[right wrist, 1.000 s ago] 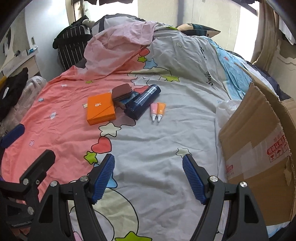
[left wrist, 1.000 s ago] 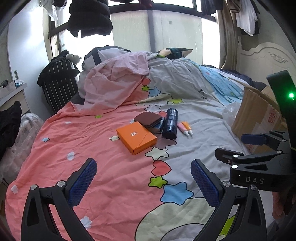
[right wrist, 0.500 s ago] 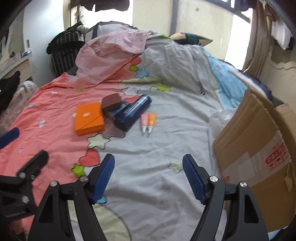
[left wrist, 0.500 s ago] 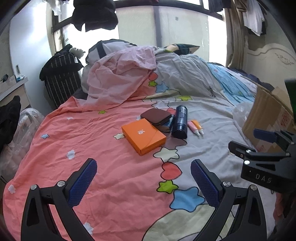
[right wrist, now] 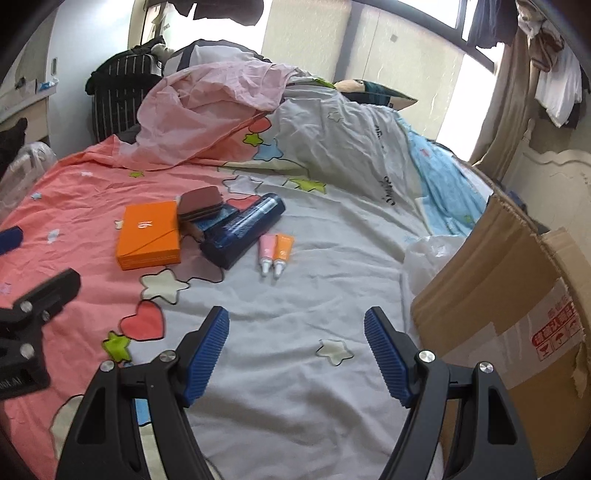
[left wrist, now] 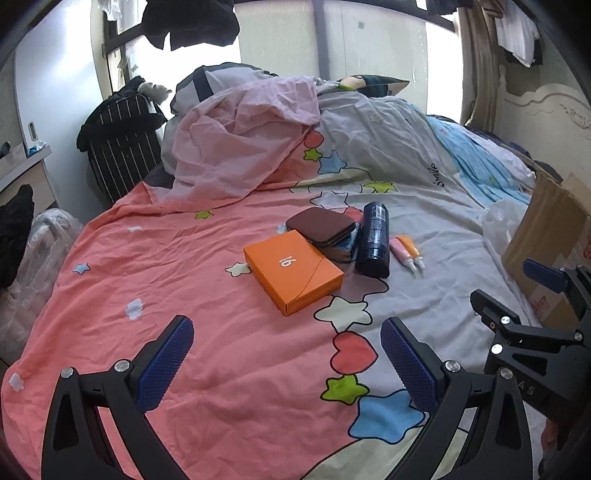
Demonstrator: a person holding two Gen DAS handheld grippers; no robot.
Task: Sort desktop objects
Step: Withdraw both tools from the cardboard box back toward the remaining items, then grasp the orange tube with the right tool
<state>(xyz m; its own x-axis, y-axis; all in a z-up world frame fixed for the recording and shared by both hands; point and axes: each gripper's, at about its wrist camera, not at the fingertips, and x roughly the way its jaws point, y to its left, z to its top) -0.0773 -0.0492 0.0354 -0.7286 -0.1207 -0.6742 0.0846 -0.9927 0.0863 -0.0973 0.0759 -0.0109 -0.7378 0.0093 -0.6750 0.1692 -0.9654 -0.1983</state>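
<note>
Orange box (left wrist: 293, 271) — flat on the pink-and-grey bedspread (left wrist: 207, 266), landmark for the rest.
Brown zip case (left wrist: 320, 226): touching the box's far right corner, stacked on a blue item.
Dark blue bottle (left wrist: 375, 238): lying just right of the case.
Pink and orange tubes (left wrist: 405, 252): side by side, right of the bottle.
Cardboard carton (right wrist: 517, 295): well right of the box.
Left gripper (left wrist: 286, 363) — fingers wide, empty, box ahead and clear of them.
Right gripper (right wrist: 295, 352): fingers wide, empty; tubes ahead, box ahead-left.

Home bedroom: bed (left wrist: 221, 332), headboard (left wrist: 546, 107), hung clothes (left wrist: 192, 22).
</note>
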